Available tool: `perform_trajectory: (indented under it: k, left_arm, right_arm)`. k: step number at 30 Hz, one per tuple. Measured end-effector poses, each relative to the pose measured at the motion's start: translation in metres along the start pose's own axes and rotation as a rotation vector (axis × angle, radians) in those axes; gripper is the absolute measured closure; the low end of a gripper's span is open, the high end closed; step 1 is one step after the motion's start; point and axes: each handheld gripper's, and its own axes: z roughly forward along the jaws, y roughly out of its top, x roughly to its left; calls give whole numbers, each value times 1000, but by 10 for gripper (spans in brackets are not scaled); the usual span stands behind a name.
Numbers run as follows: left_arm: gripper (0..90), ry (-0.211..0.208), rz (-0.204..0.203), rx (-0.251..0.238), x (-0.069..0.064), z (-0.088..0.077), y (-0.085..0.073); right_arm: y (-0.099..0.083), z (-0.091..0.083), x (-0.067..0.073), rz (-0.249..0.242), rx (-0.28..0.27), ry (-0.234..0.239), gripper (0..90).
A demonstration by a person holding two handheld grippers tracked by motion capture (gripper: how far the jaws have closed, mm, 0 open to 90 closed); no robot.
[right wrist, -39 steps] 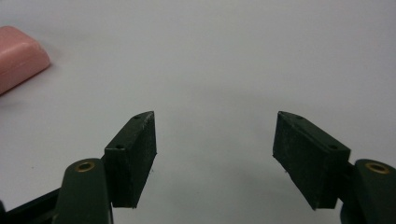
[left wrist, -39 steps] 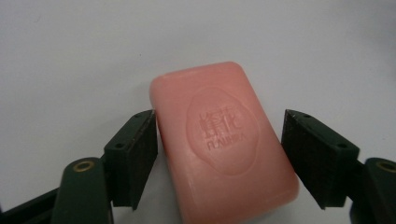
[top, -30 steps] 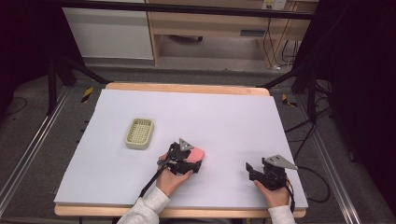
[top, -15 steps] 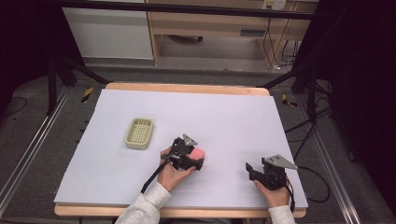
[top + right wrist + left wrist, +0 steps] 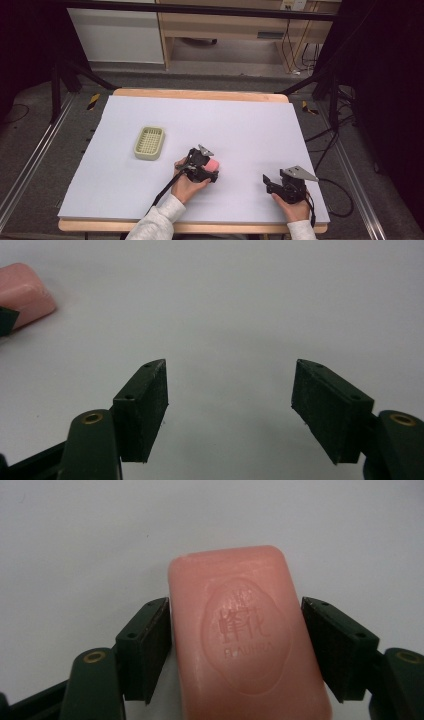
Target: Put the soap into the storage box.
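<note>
A: Where is the soap [image 5: 247, 635] right now?

B: It lies flat on the pale sheet [image 5: 250, 120] that covers the table [image 5: 200, 94], near the middle and toward the near edge. It is a pink bar with an oval stamp and raised characters on its top face.

A: And the left gripper [image 5: 235, 645]?

B: Its jaws stand on either side of the bar. In the left gripper view the left pad touches the bar's long side; the right pad sits just beside the other side, and whether it presses there I cannot tell. So the jaws bracket the soap closely, but I cannot tell if the pinch is firm. In the high view the left hand [image 5: 186, 184] holds this gripper low over the bar, with the pink end poking out on its right.

A: The right gripper [image 5: 230, 405]?

B: Spread wide, with nothing between the pads but bare sheet. It rests near the right near corner, held by the right hand [image 5: 292, 207], well apart from the soap. In its own view a corner of the pink bar shows at the far left.

A: Anything else on the table?

B: A pale green soap dish [image 5: 149, 142] with a slotted floor sits to the left of the soap and a little farther away, with nothing in it.
</note>
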Motion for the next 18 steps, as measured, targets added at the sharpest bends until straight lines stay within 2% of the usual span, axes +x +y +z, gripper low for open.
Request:
perform_trajectory:
  k: [8, 12, 18]
  left_arm:
    - [310, 19, 8, 2, -2, 1, 0]
    - [349, 46, 11, 4, -4, 0, 0]
    - [371, 47, 18, 14, -3, 0, 1]
  right_arm:
    - [0, 0, 0, -2, 1, -3, 308]
    - [0, 0, 0, 0, 0, -2, 308]
    - [0, 0, 0, -1, 1, -2, 309]
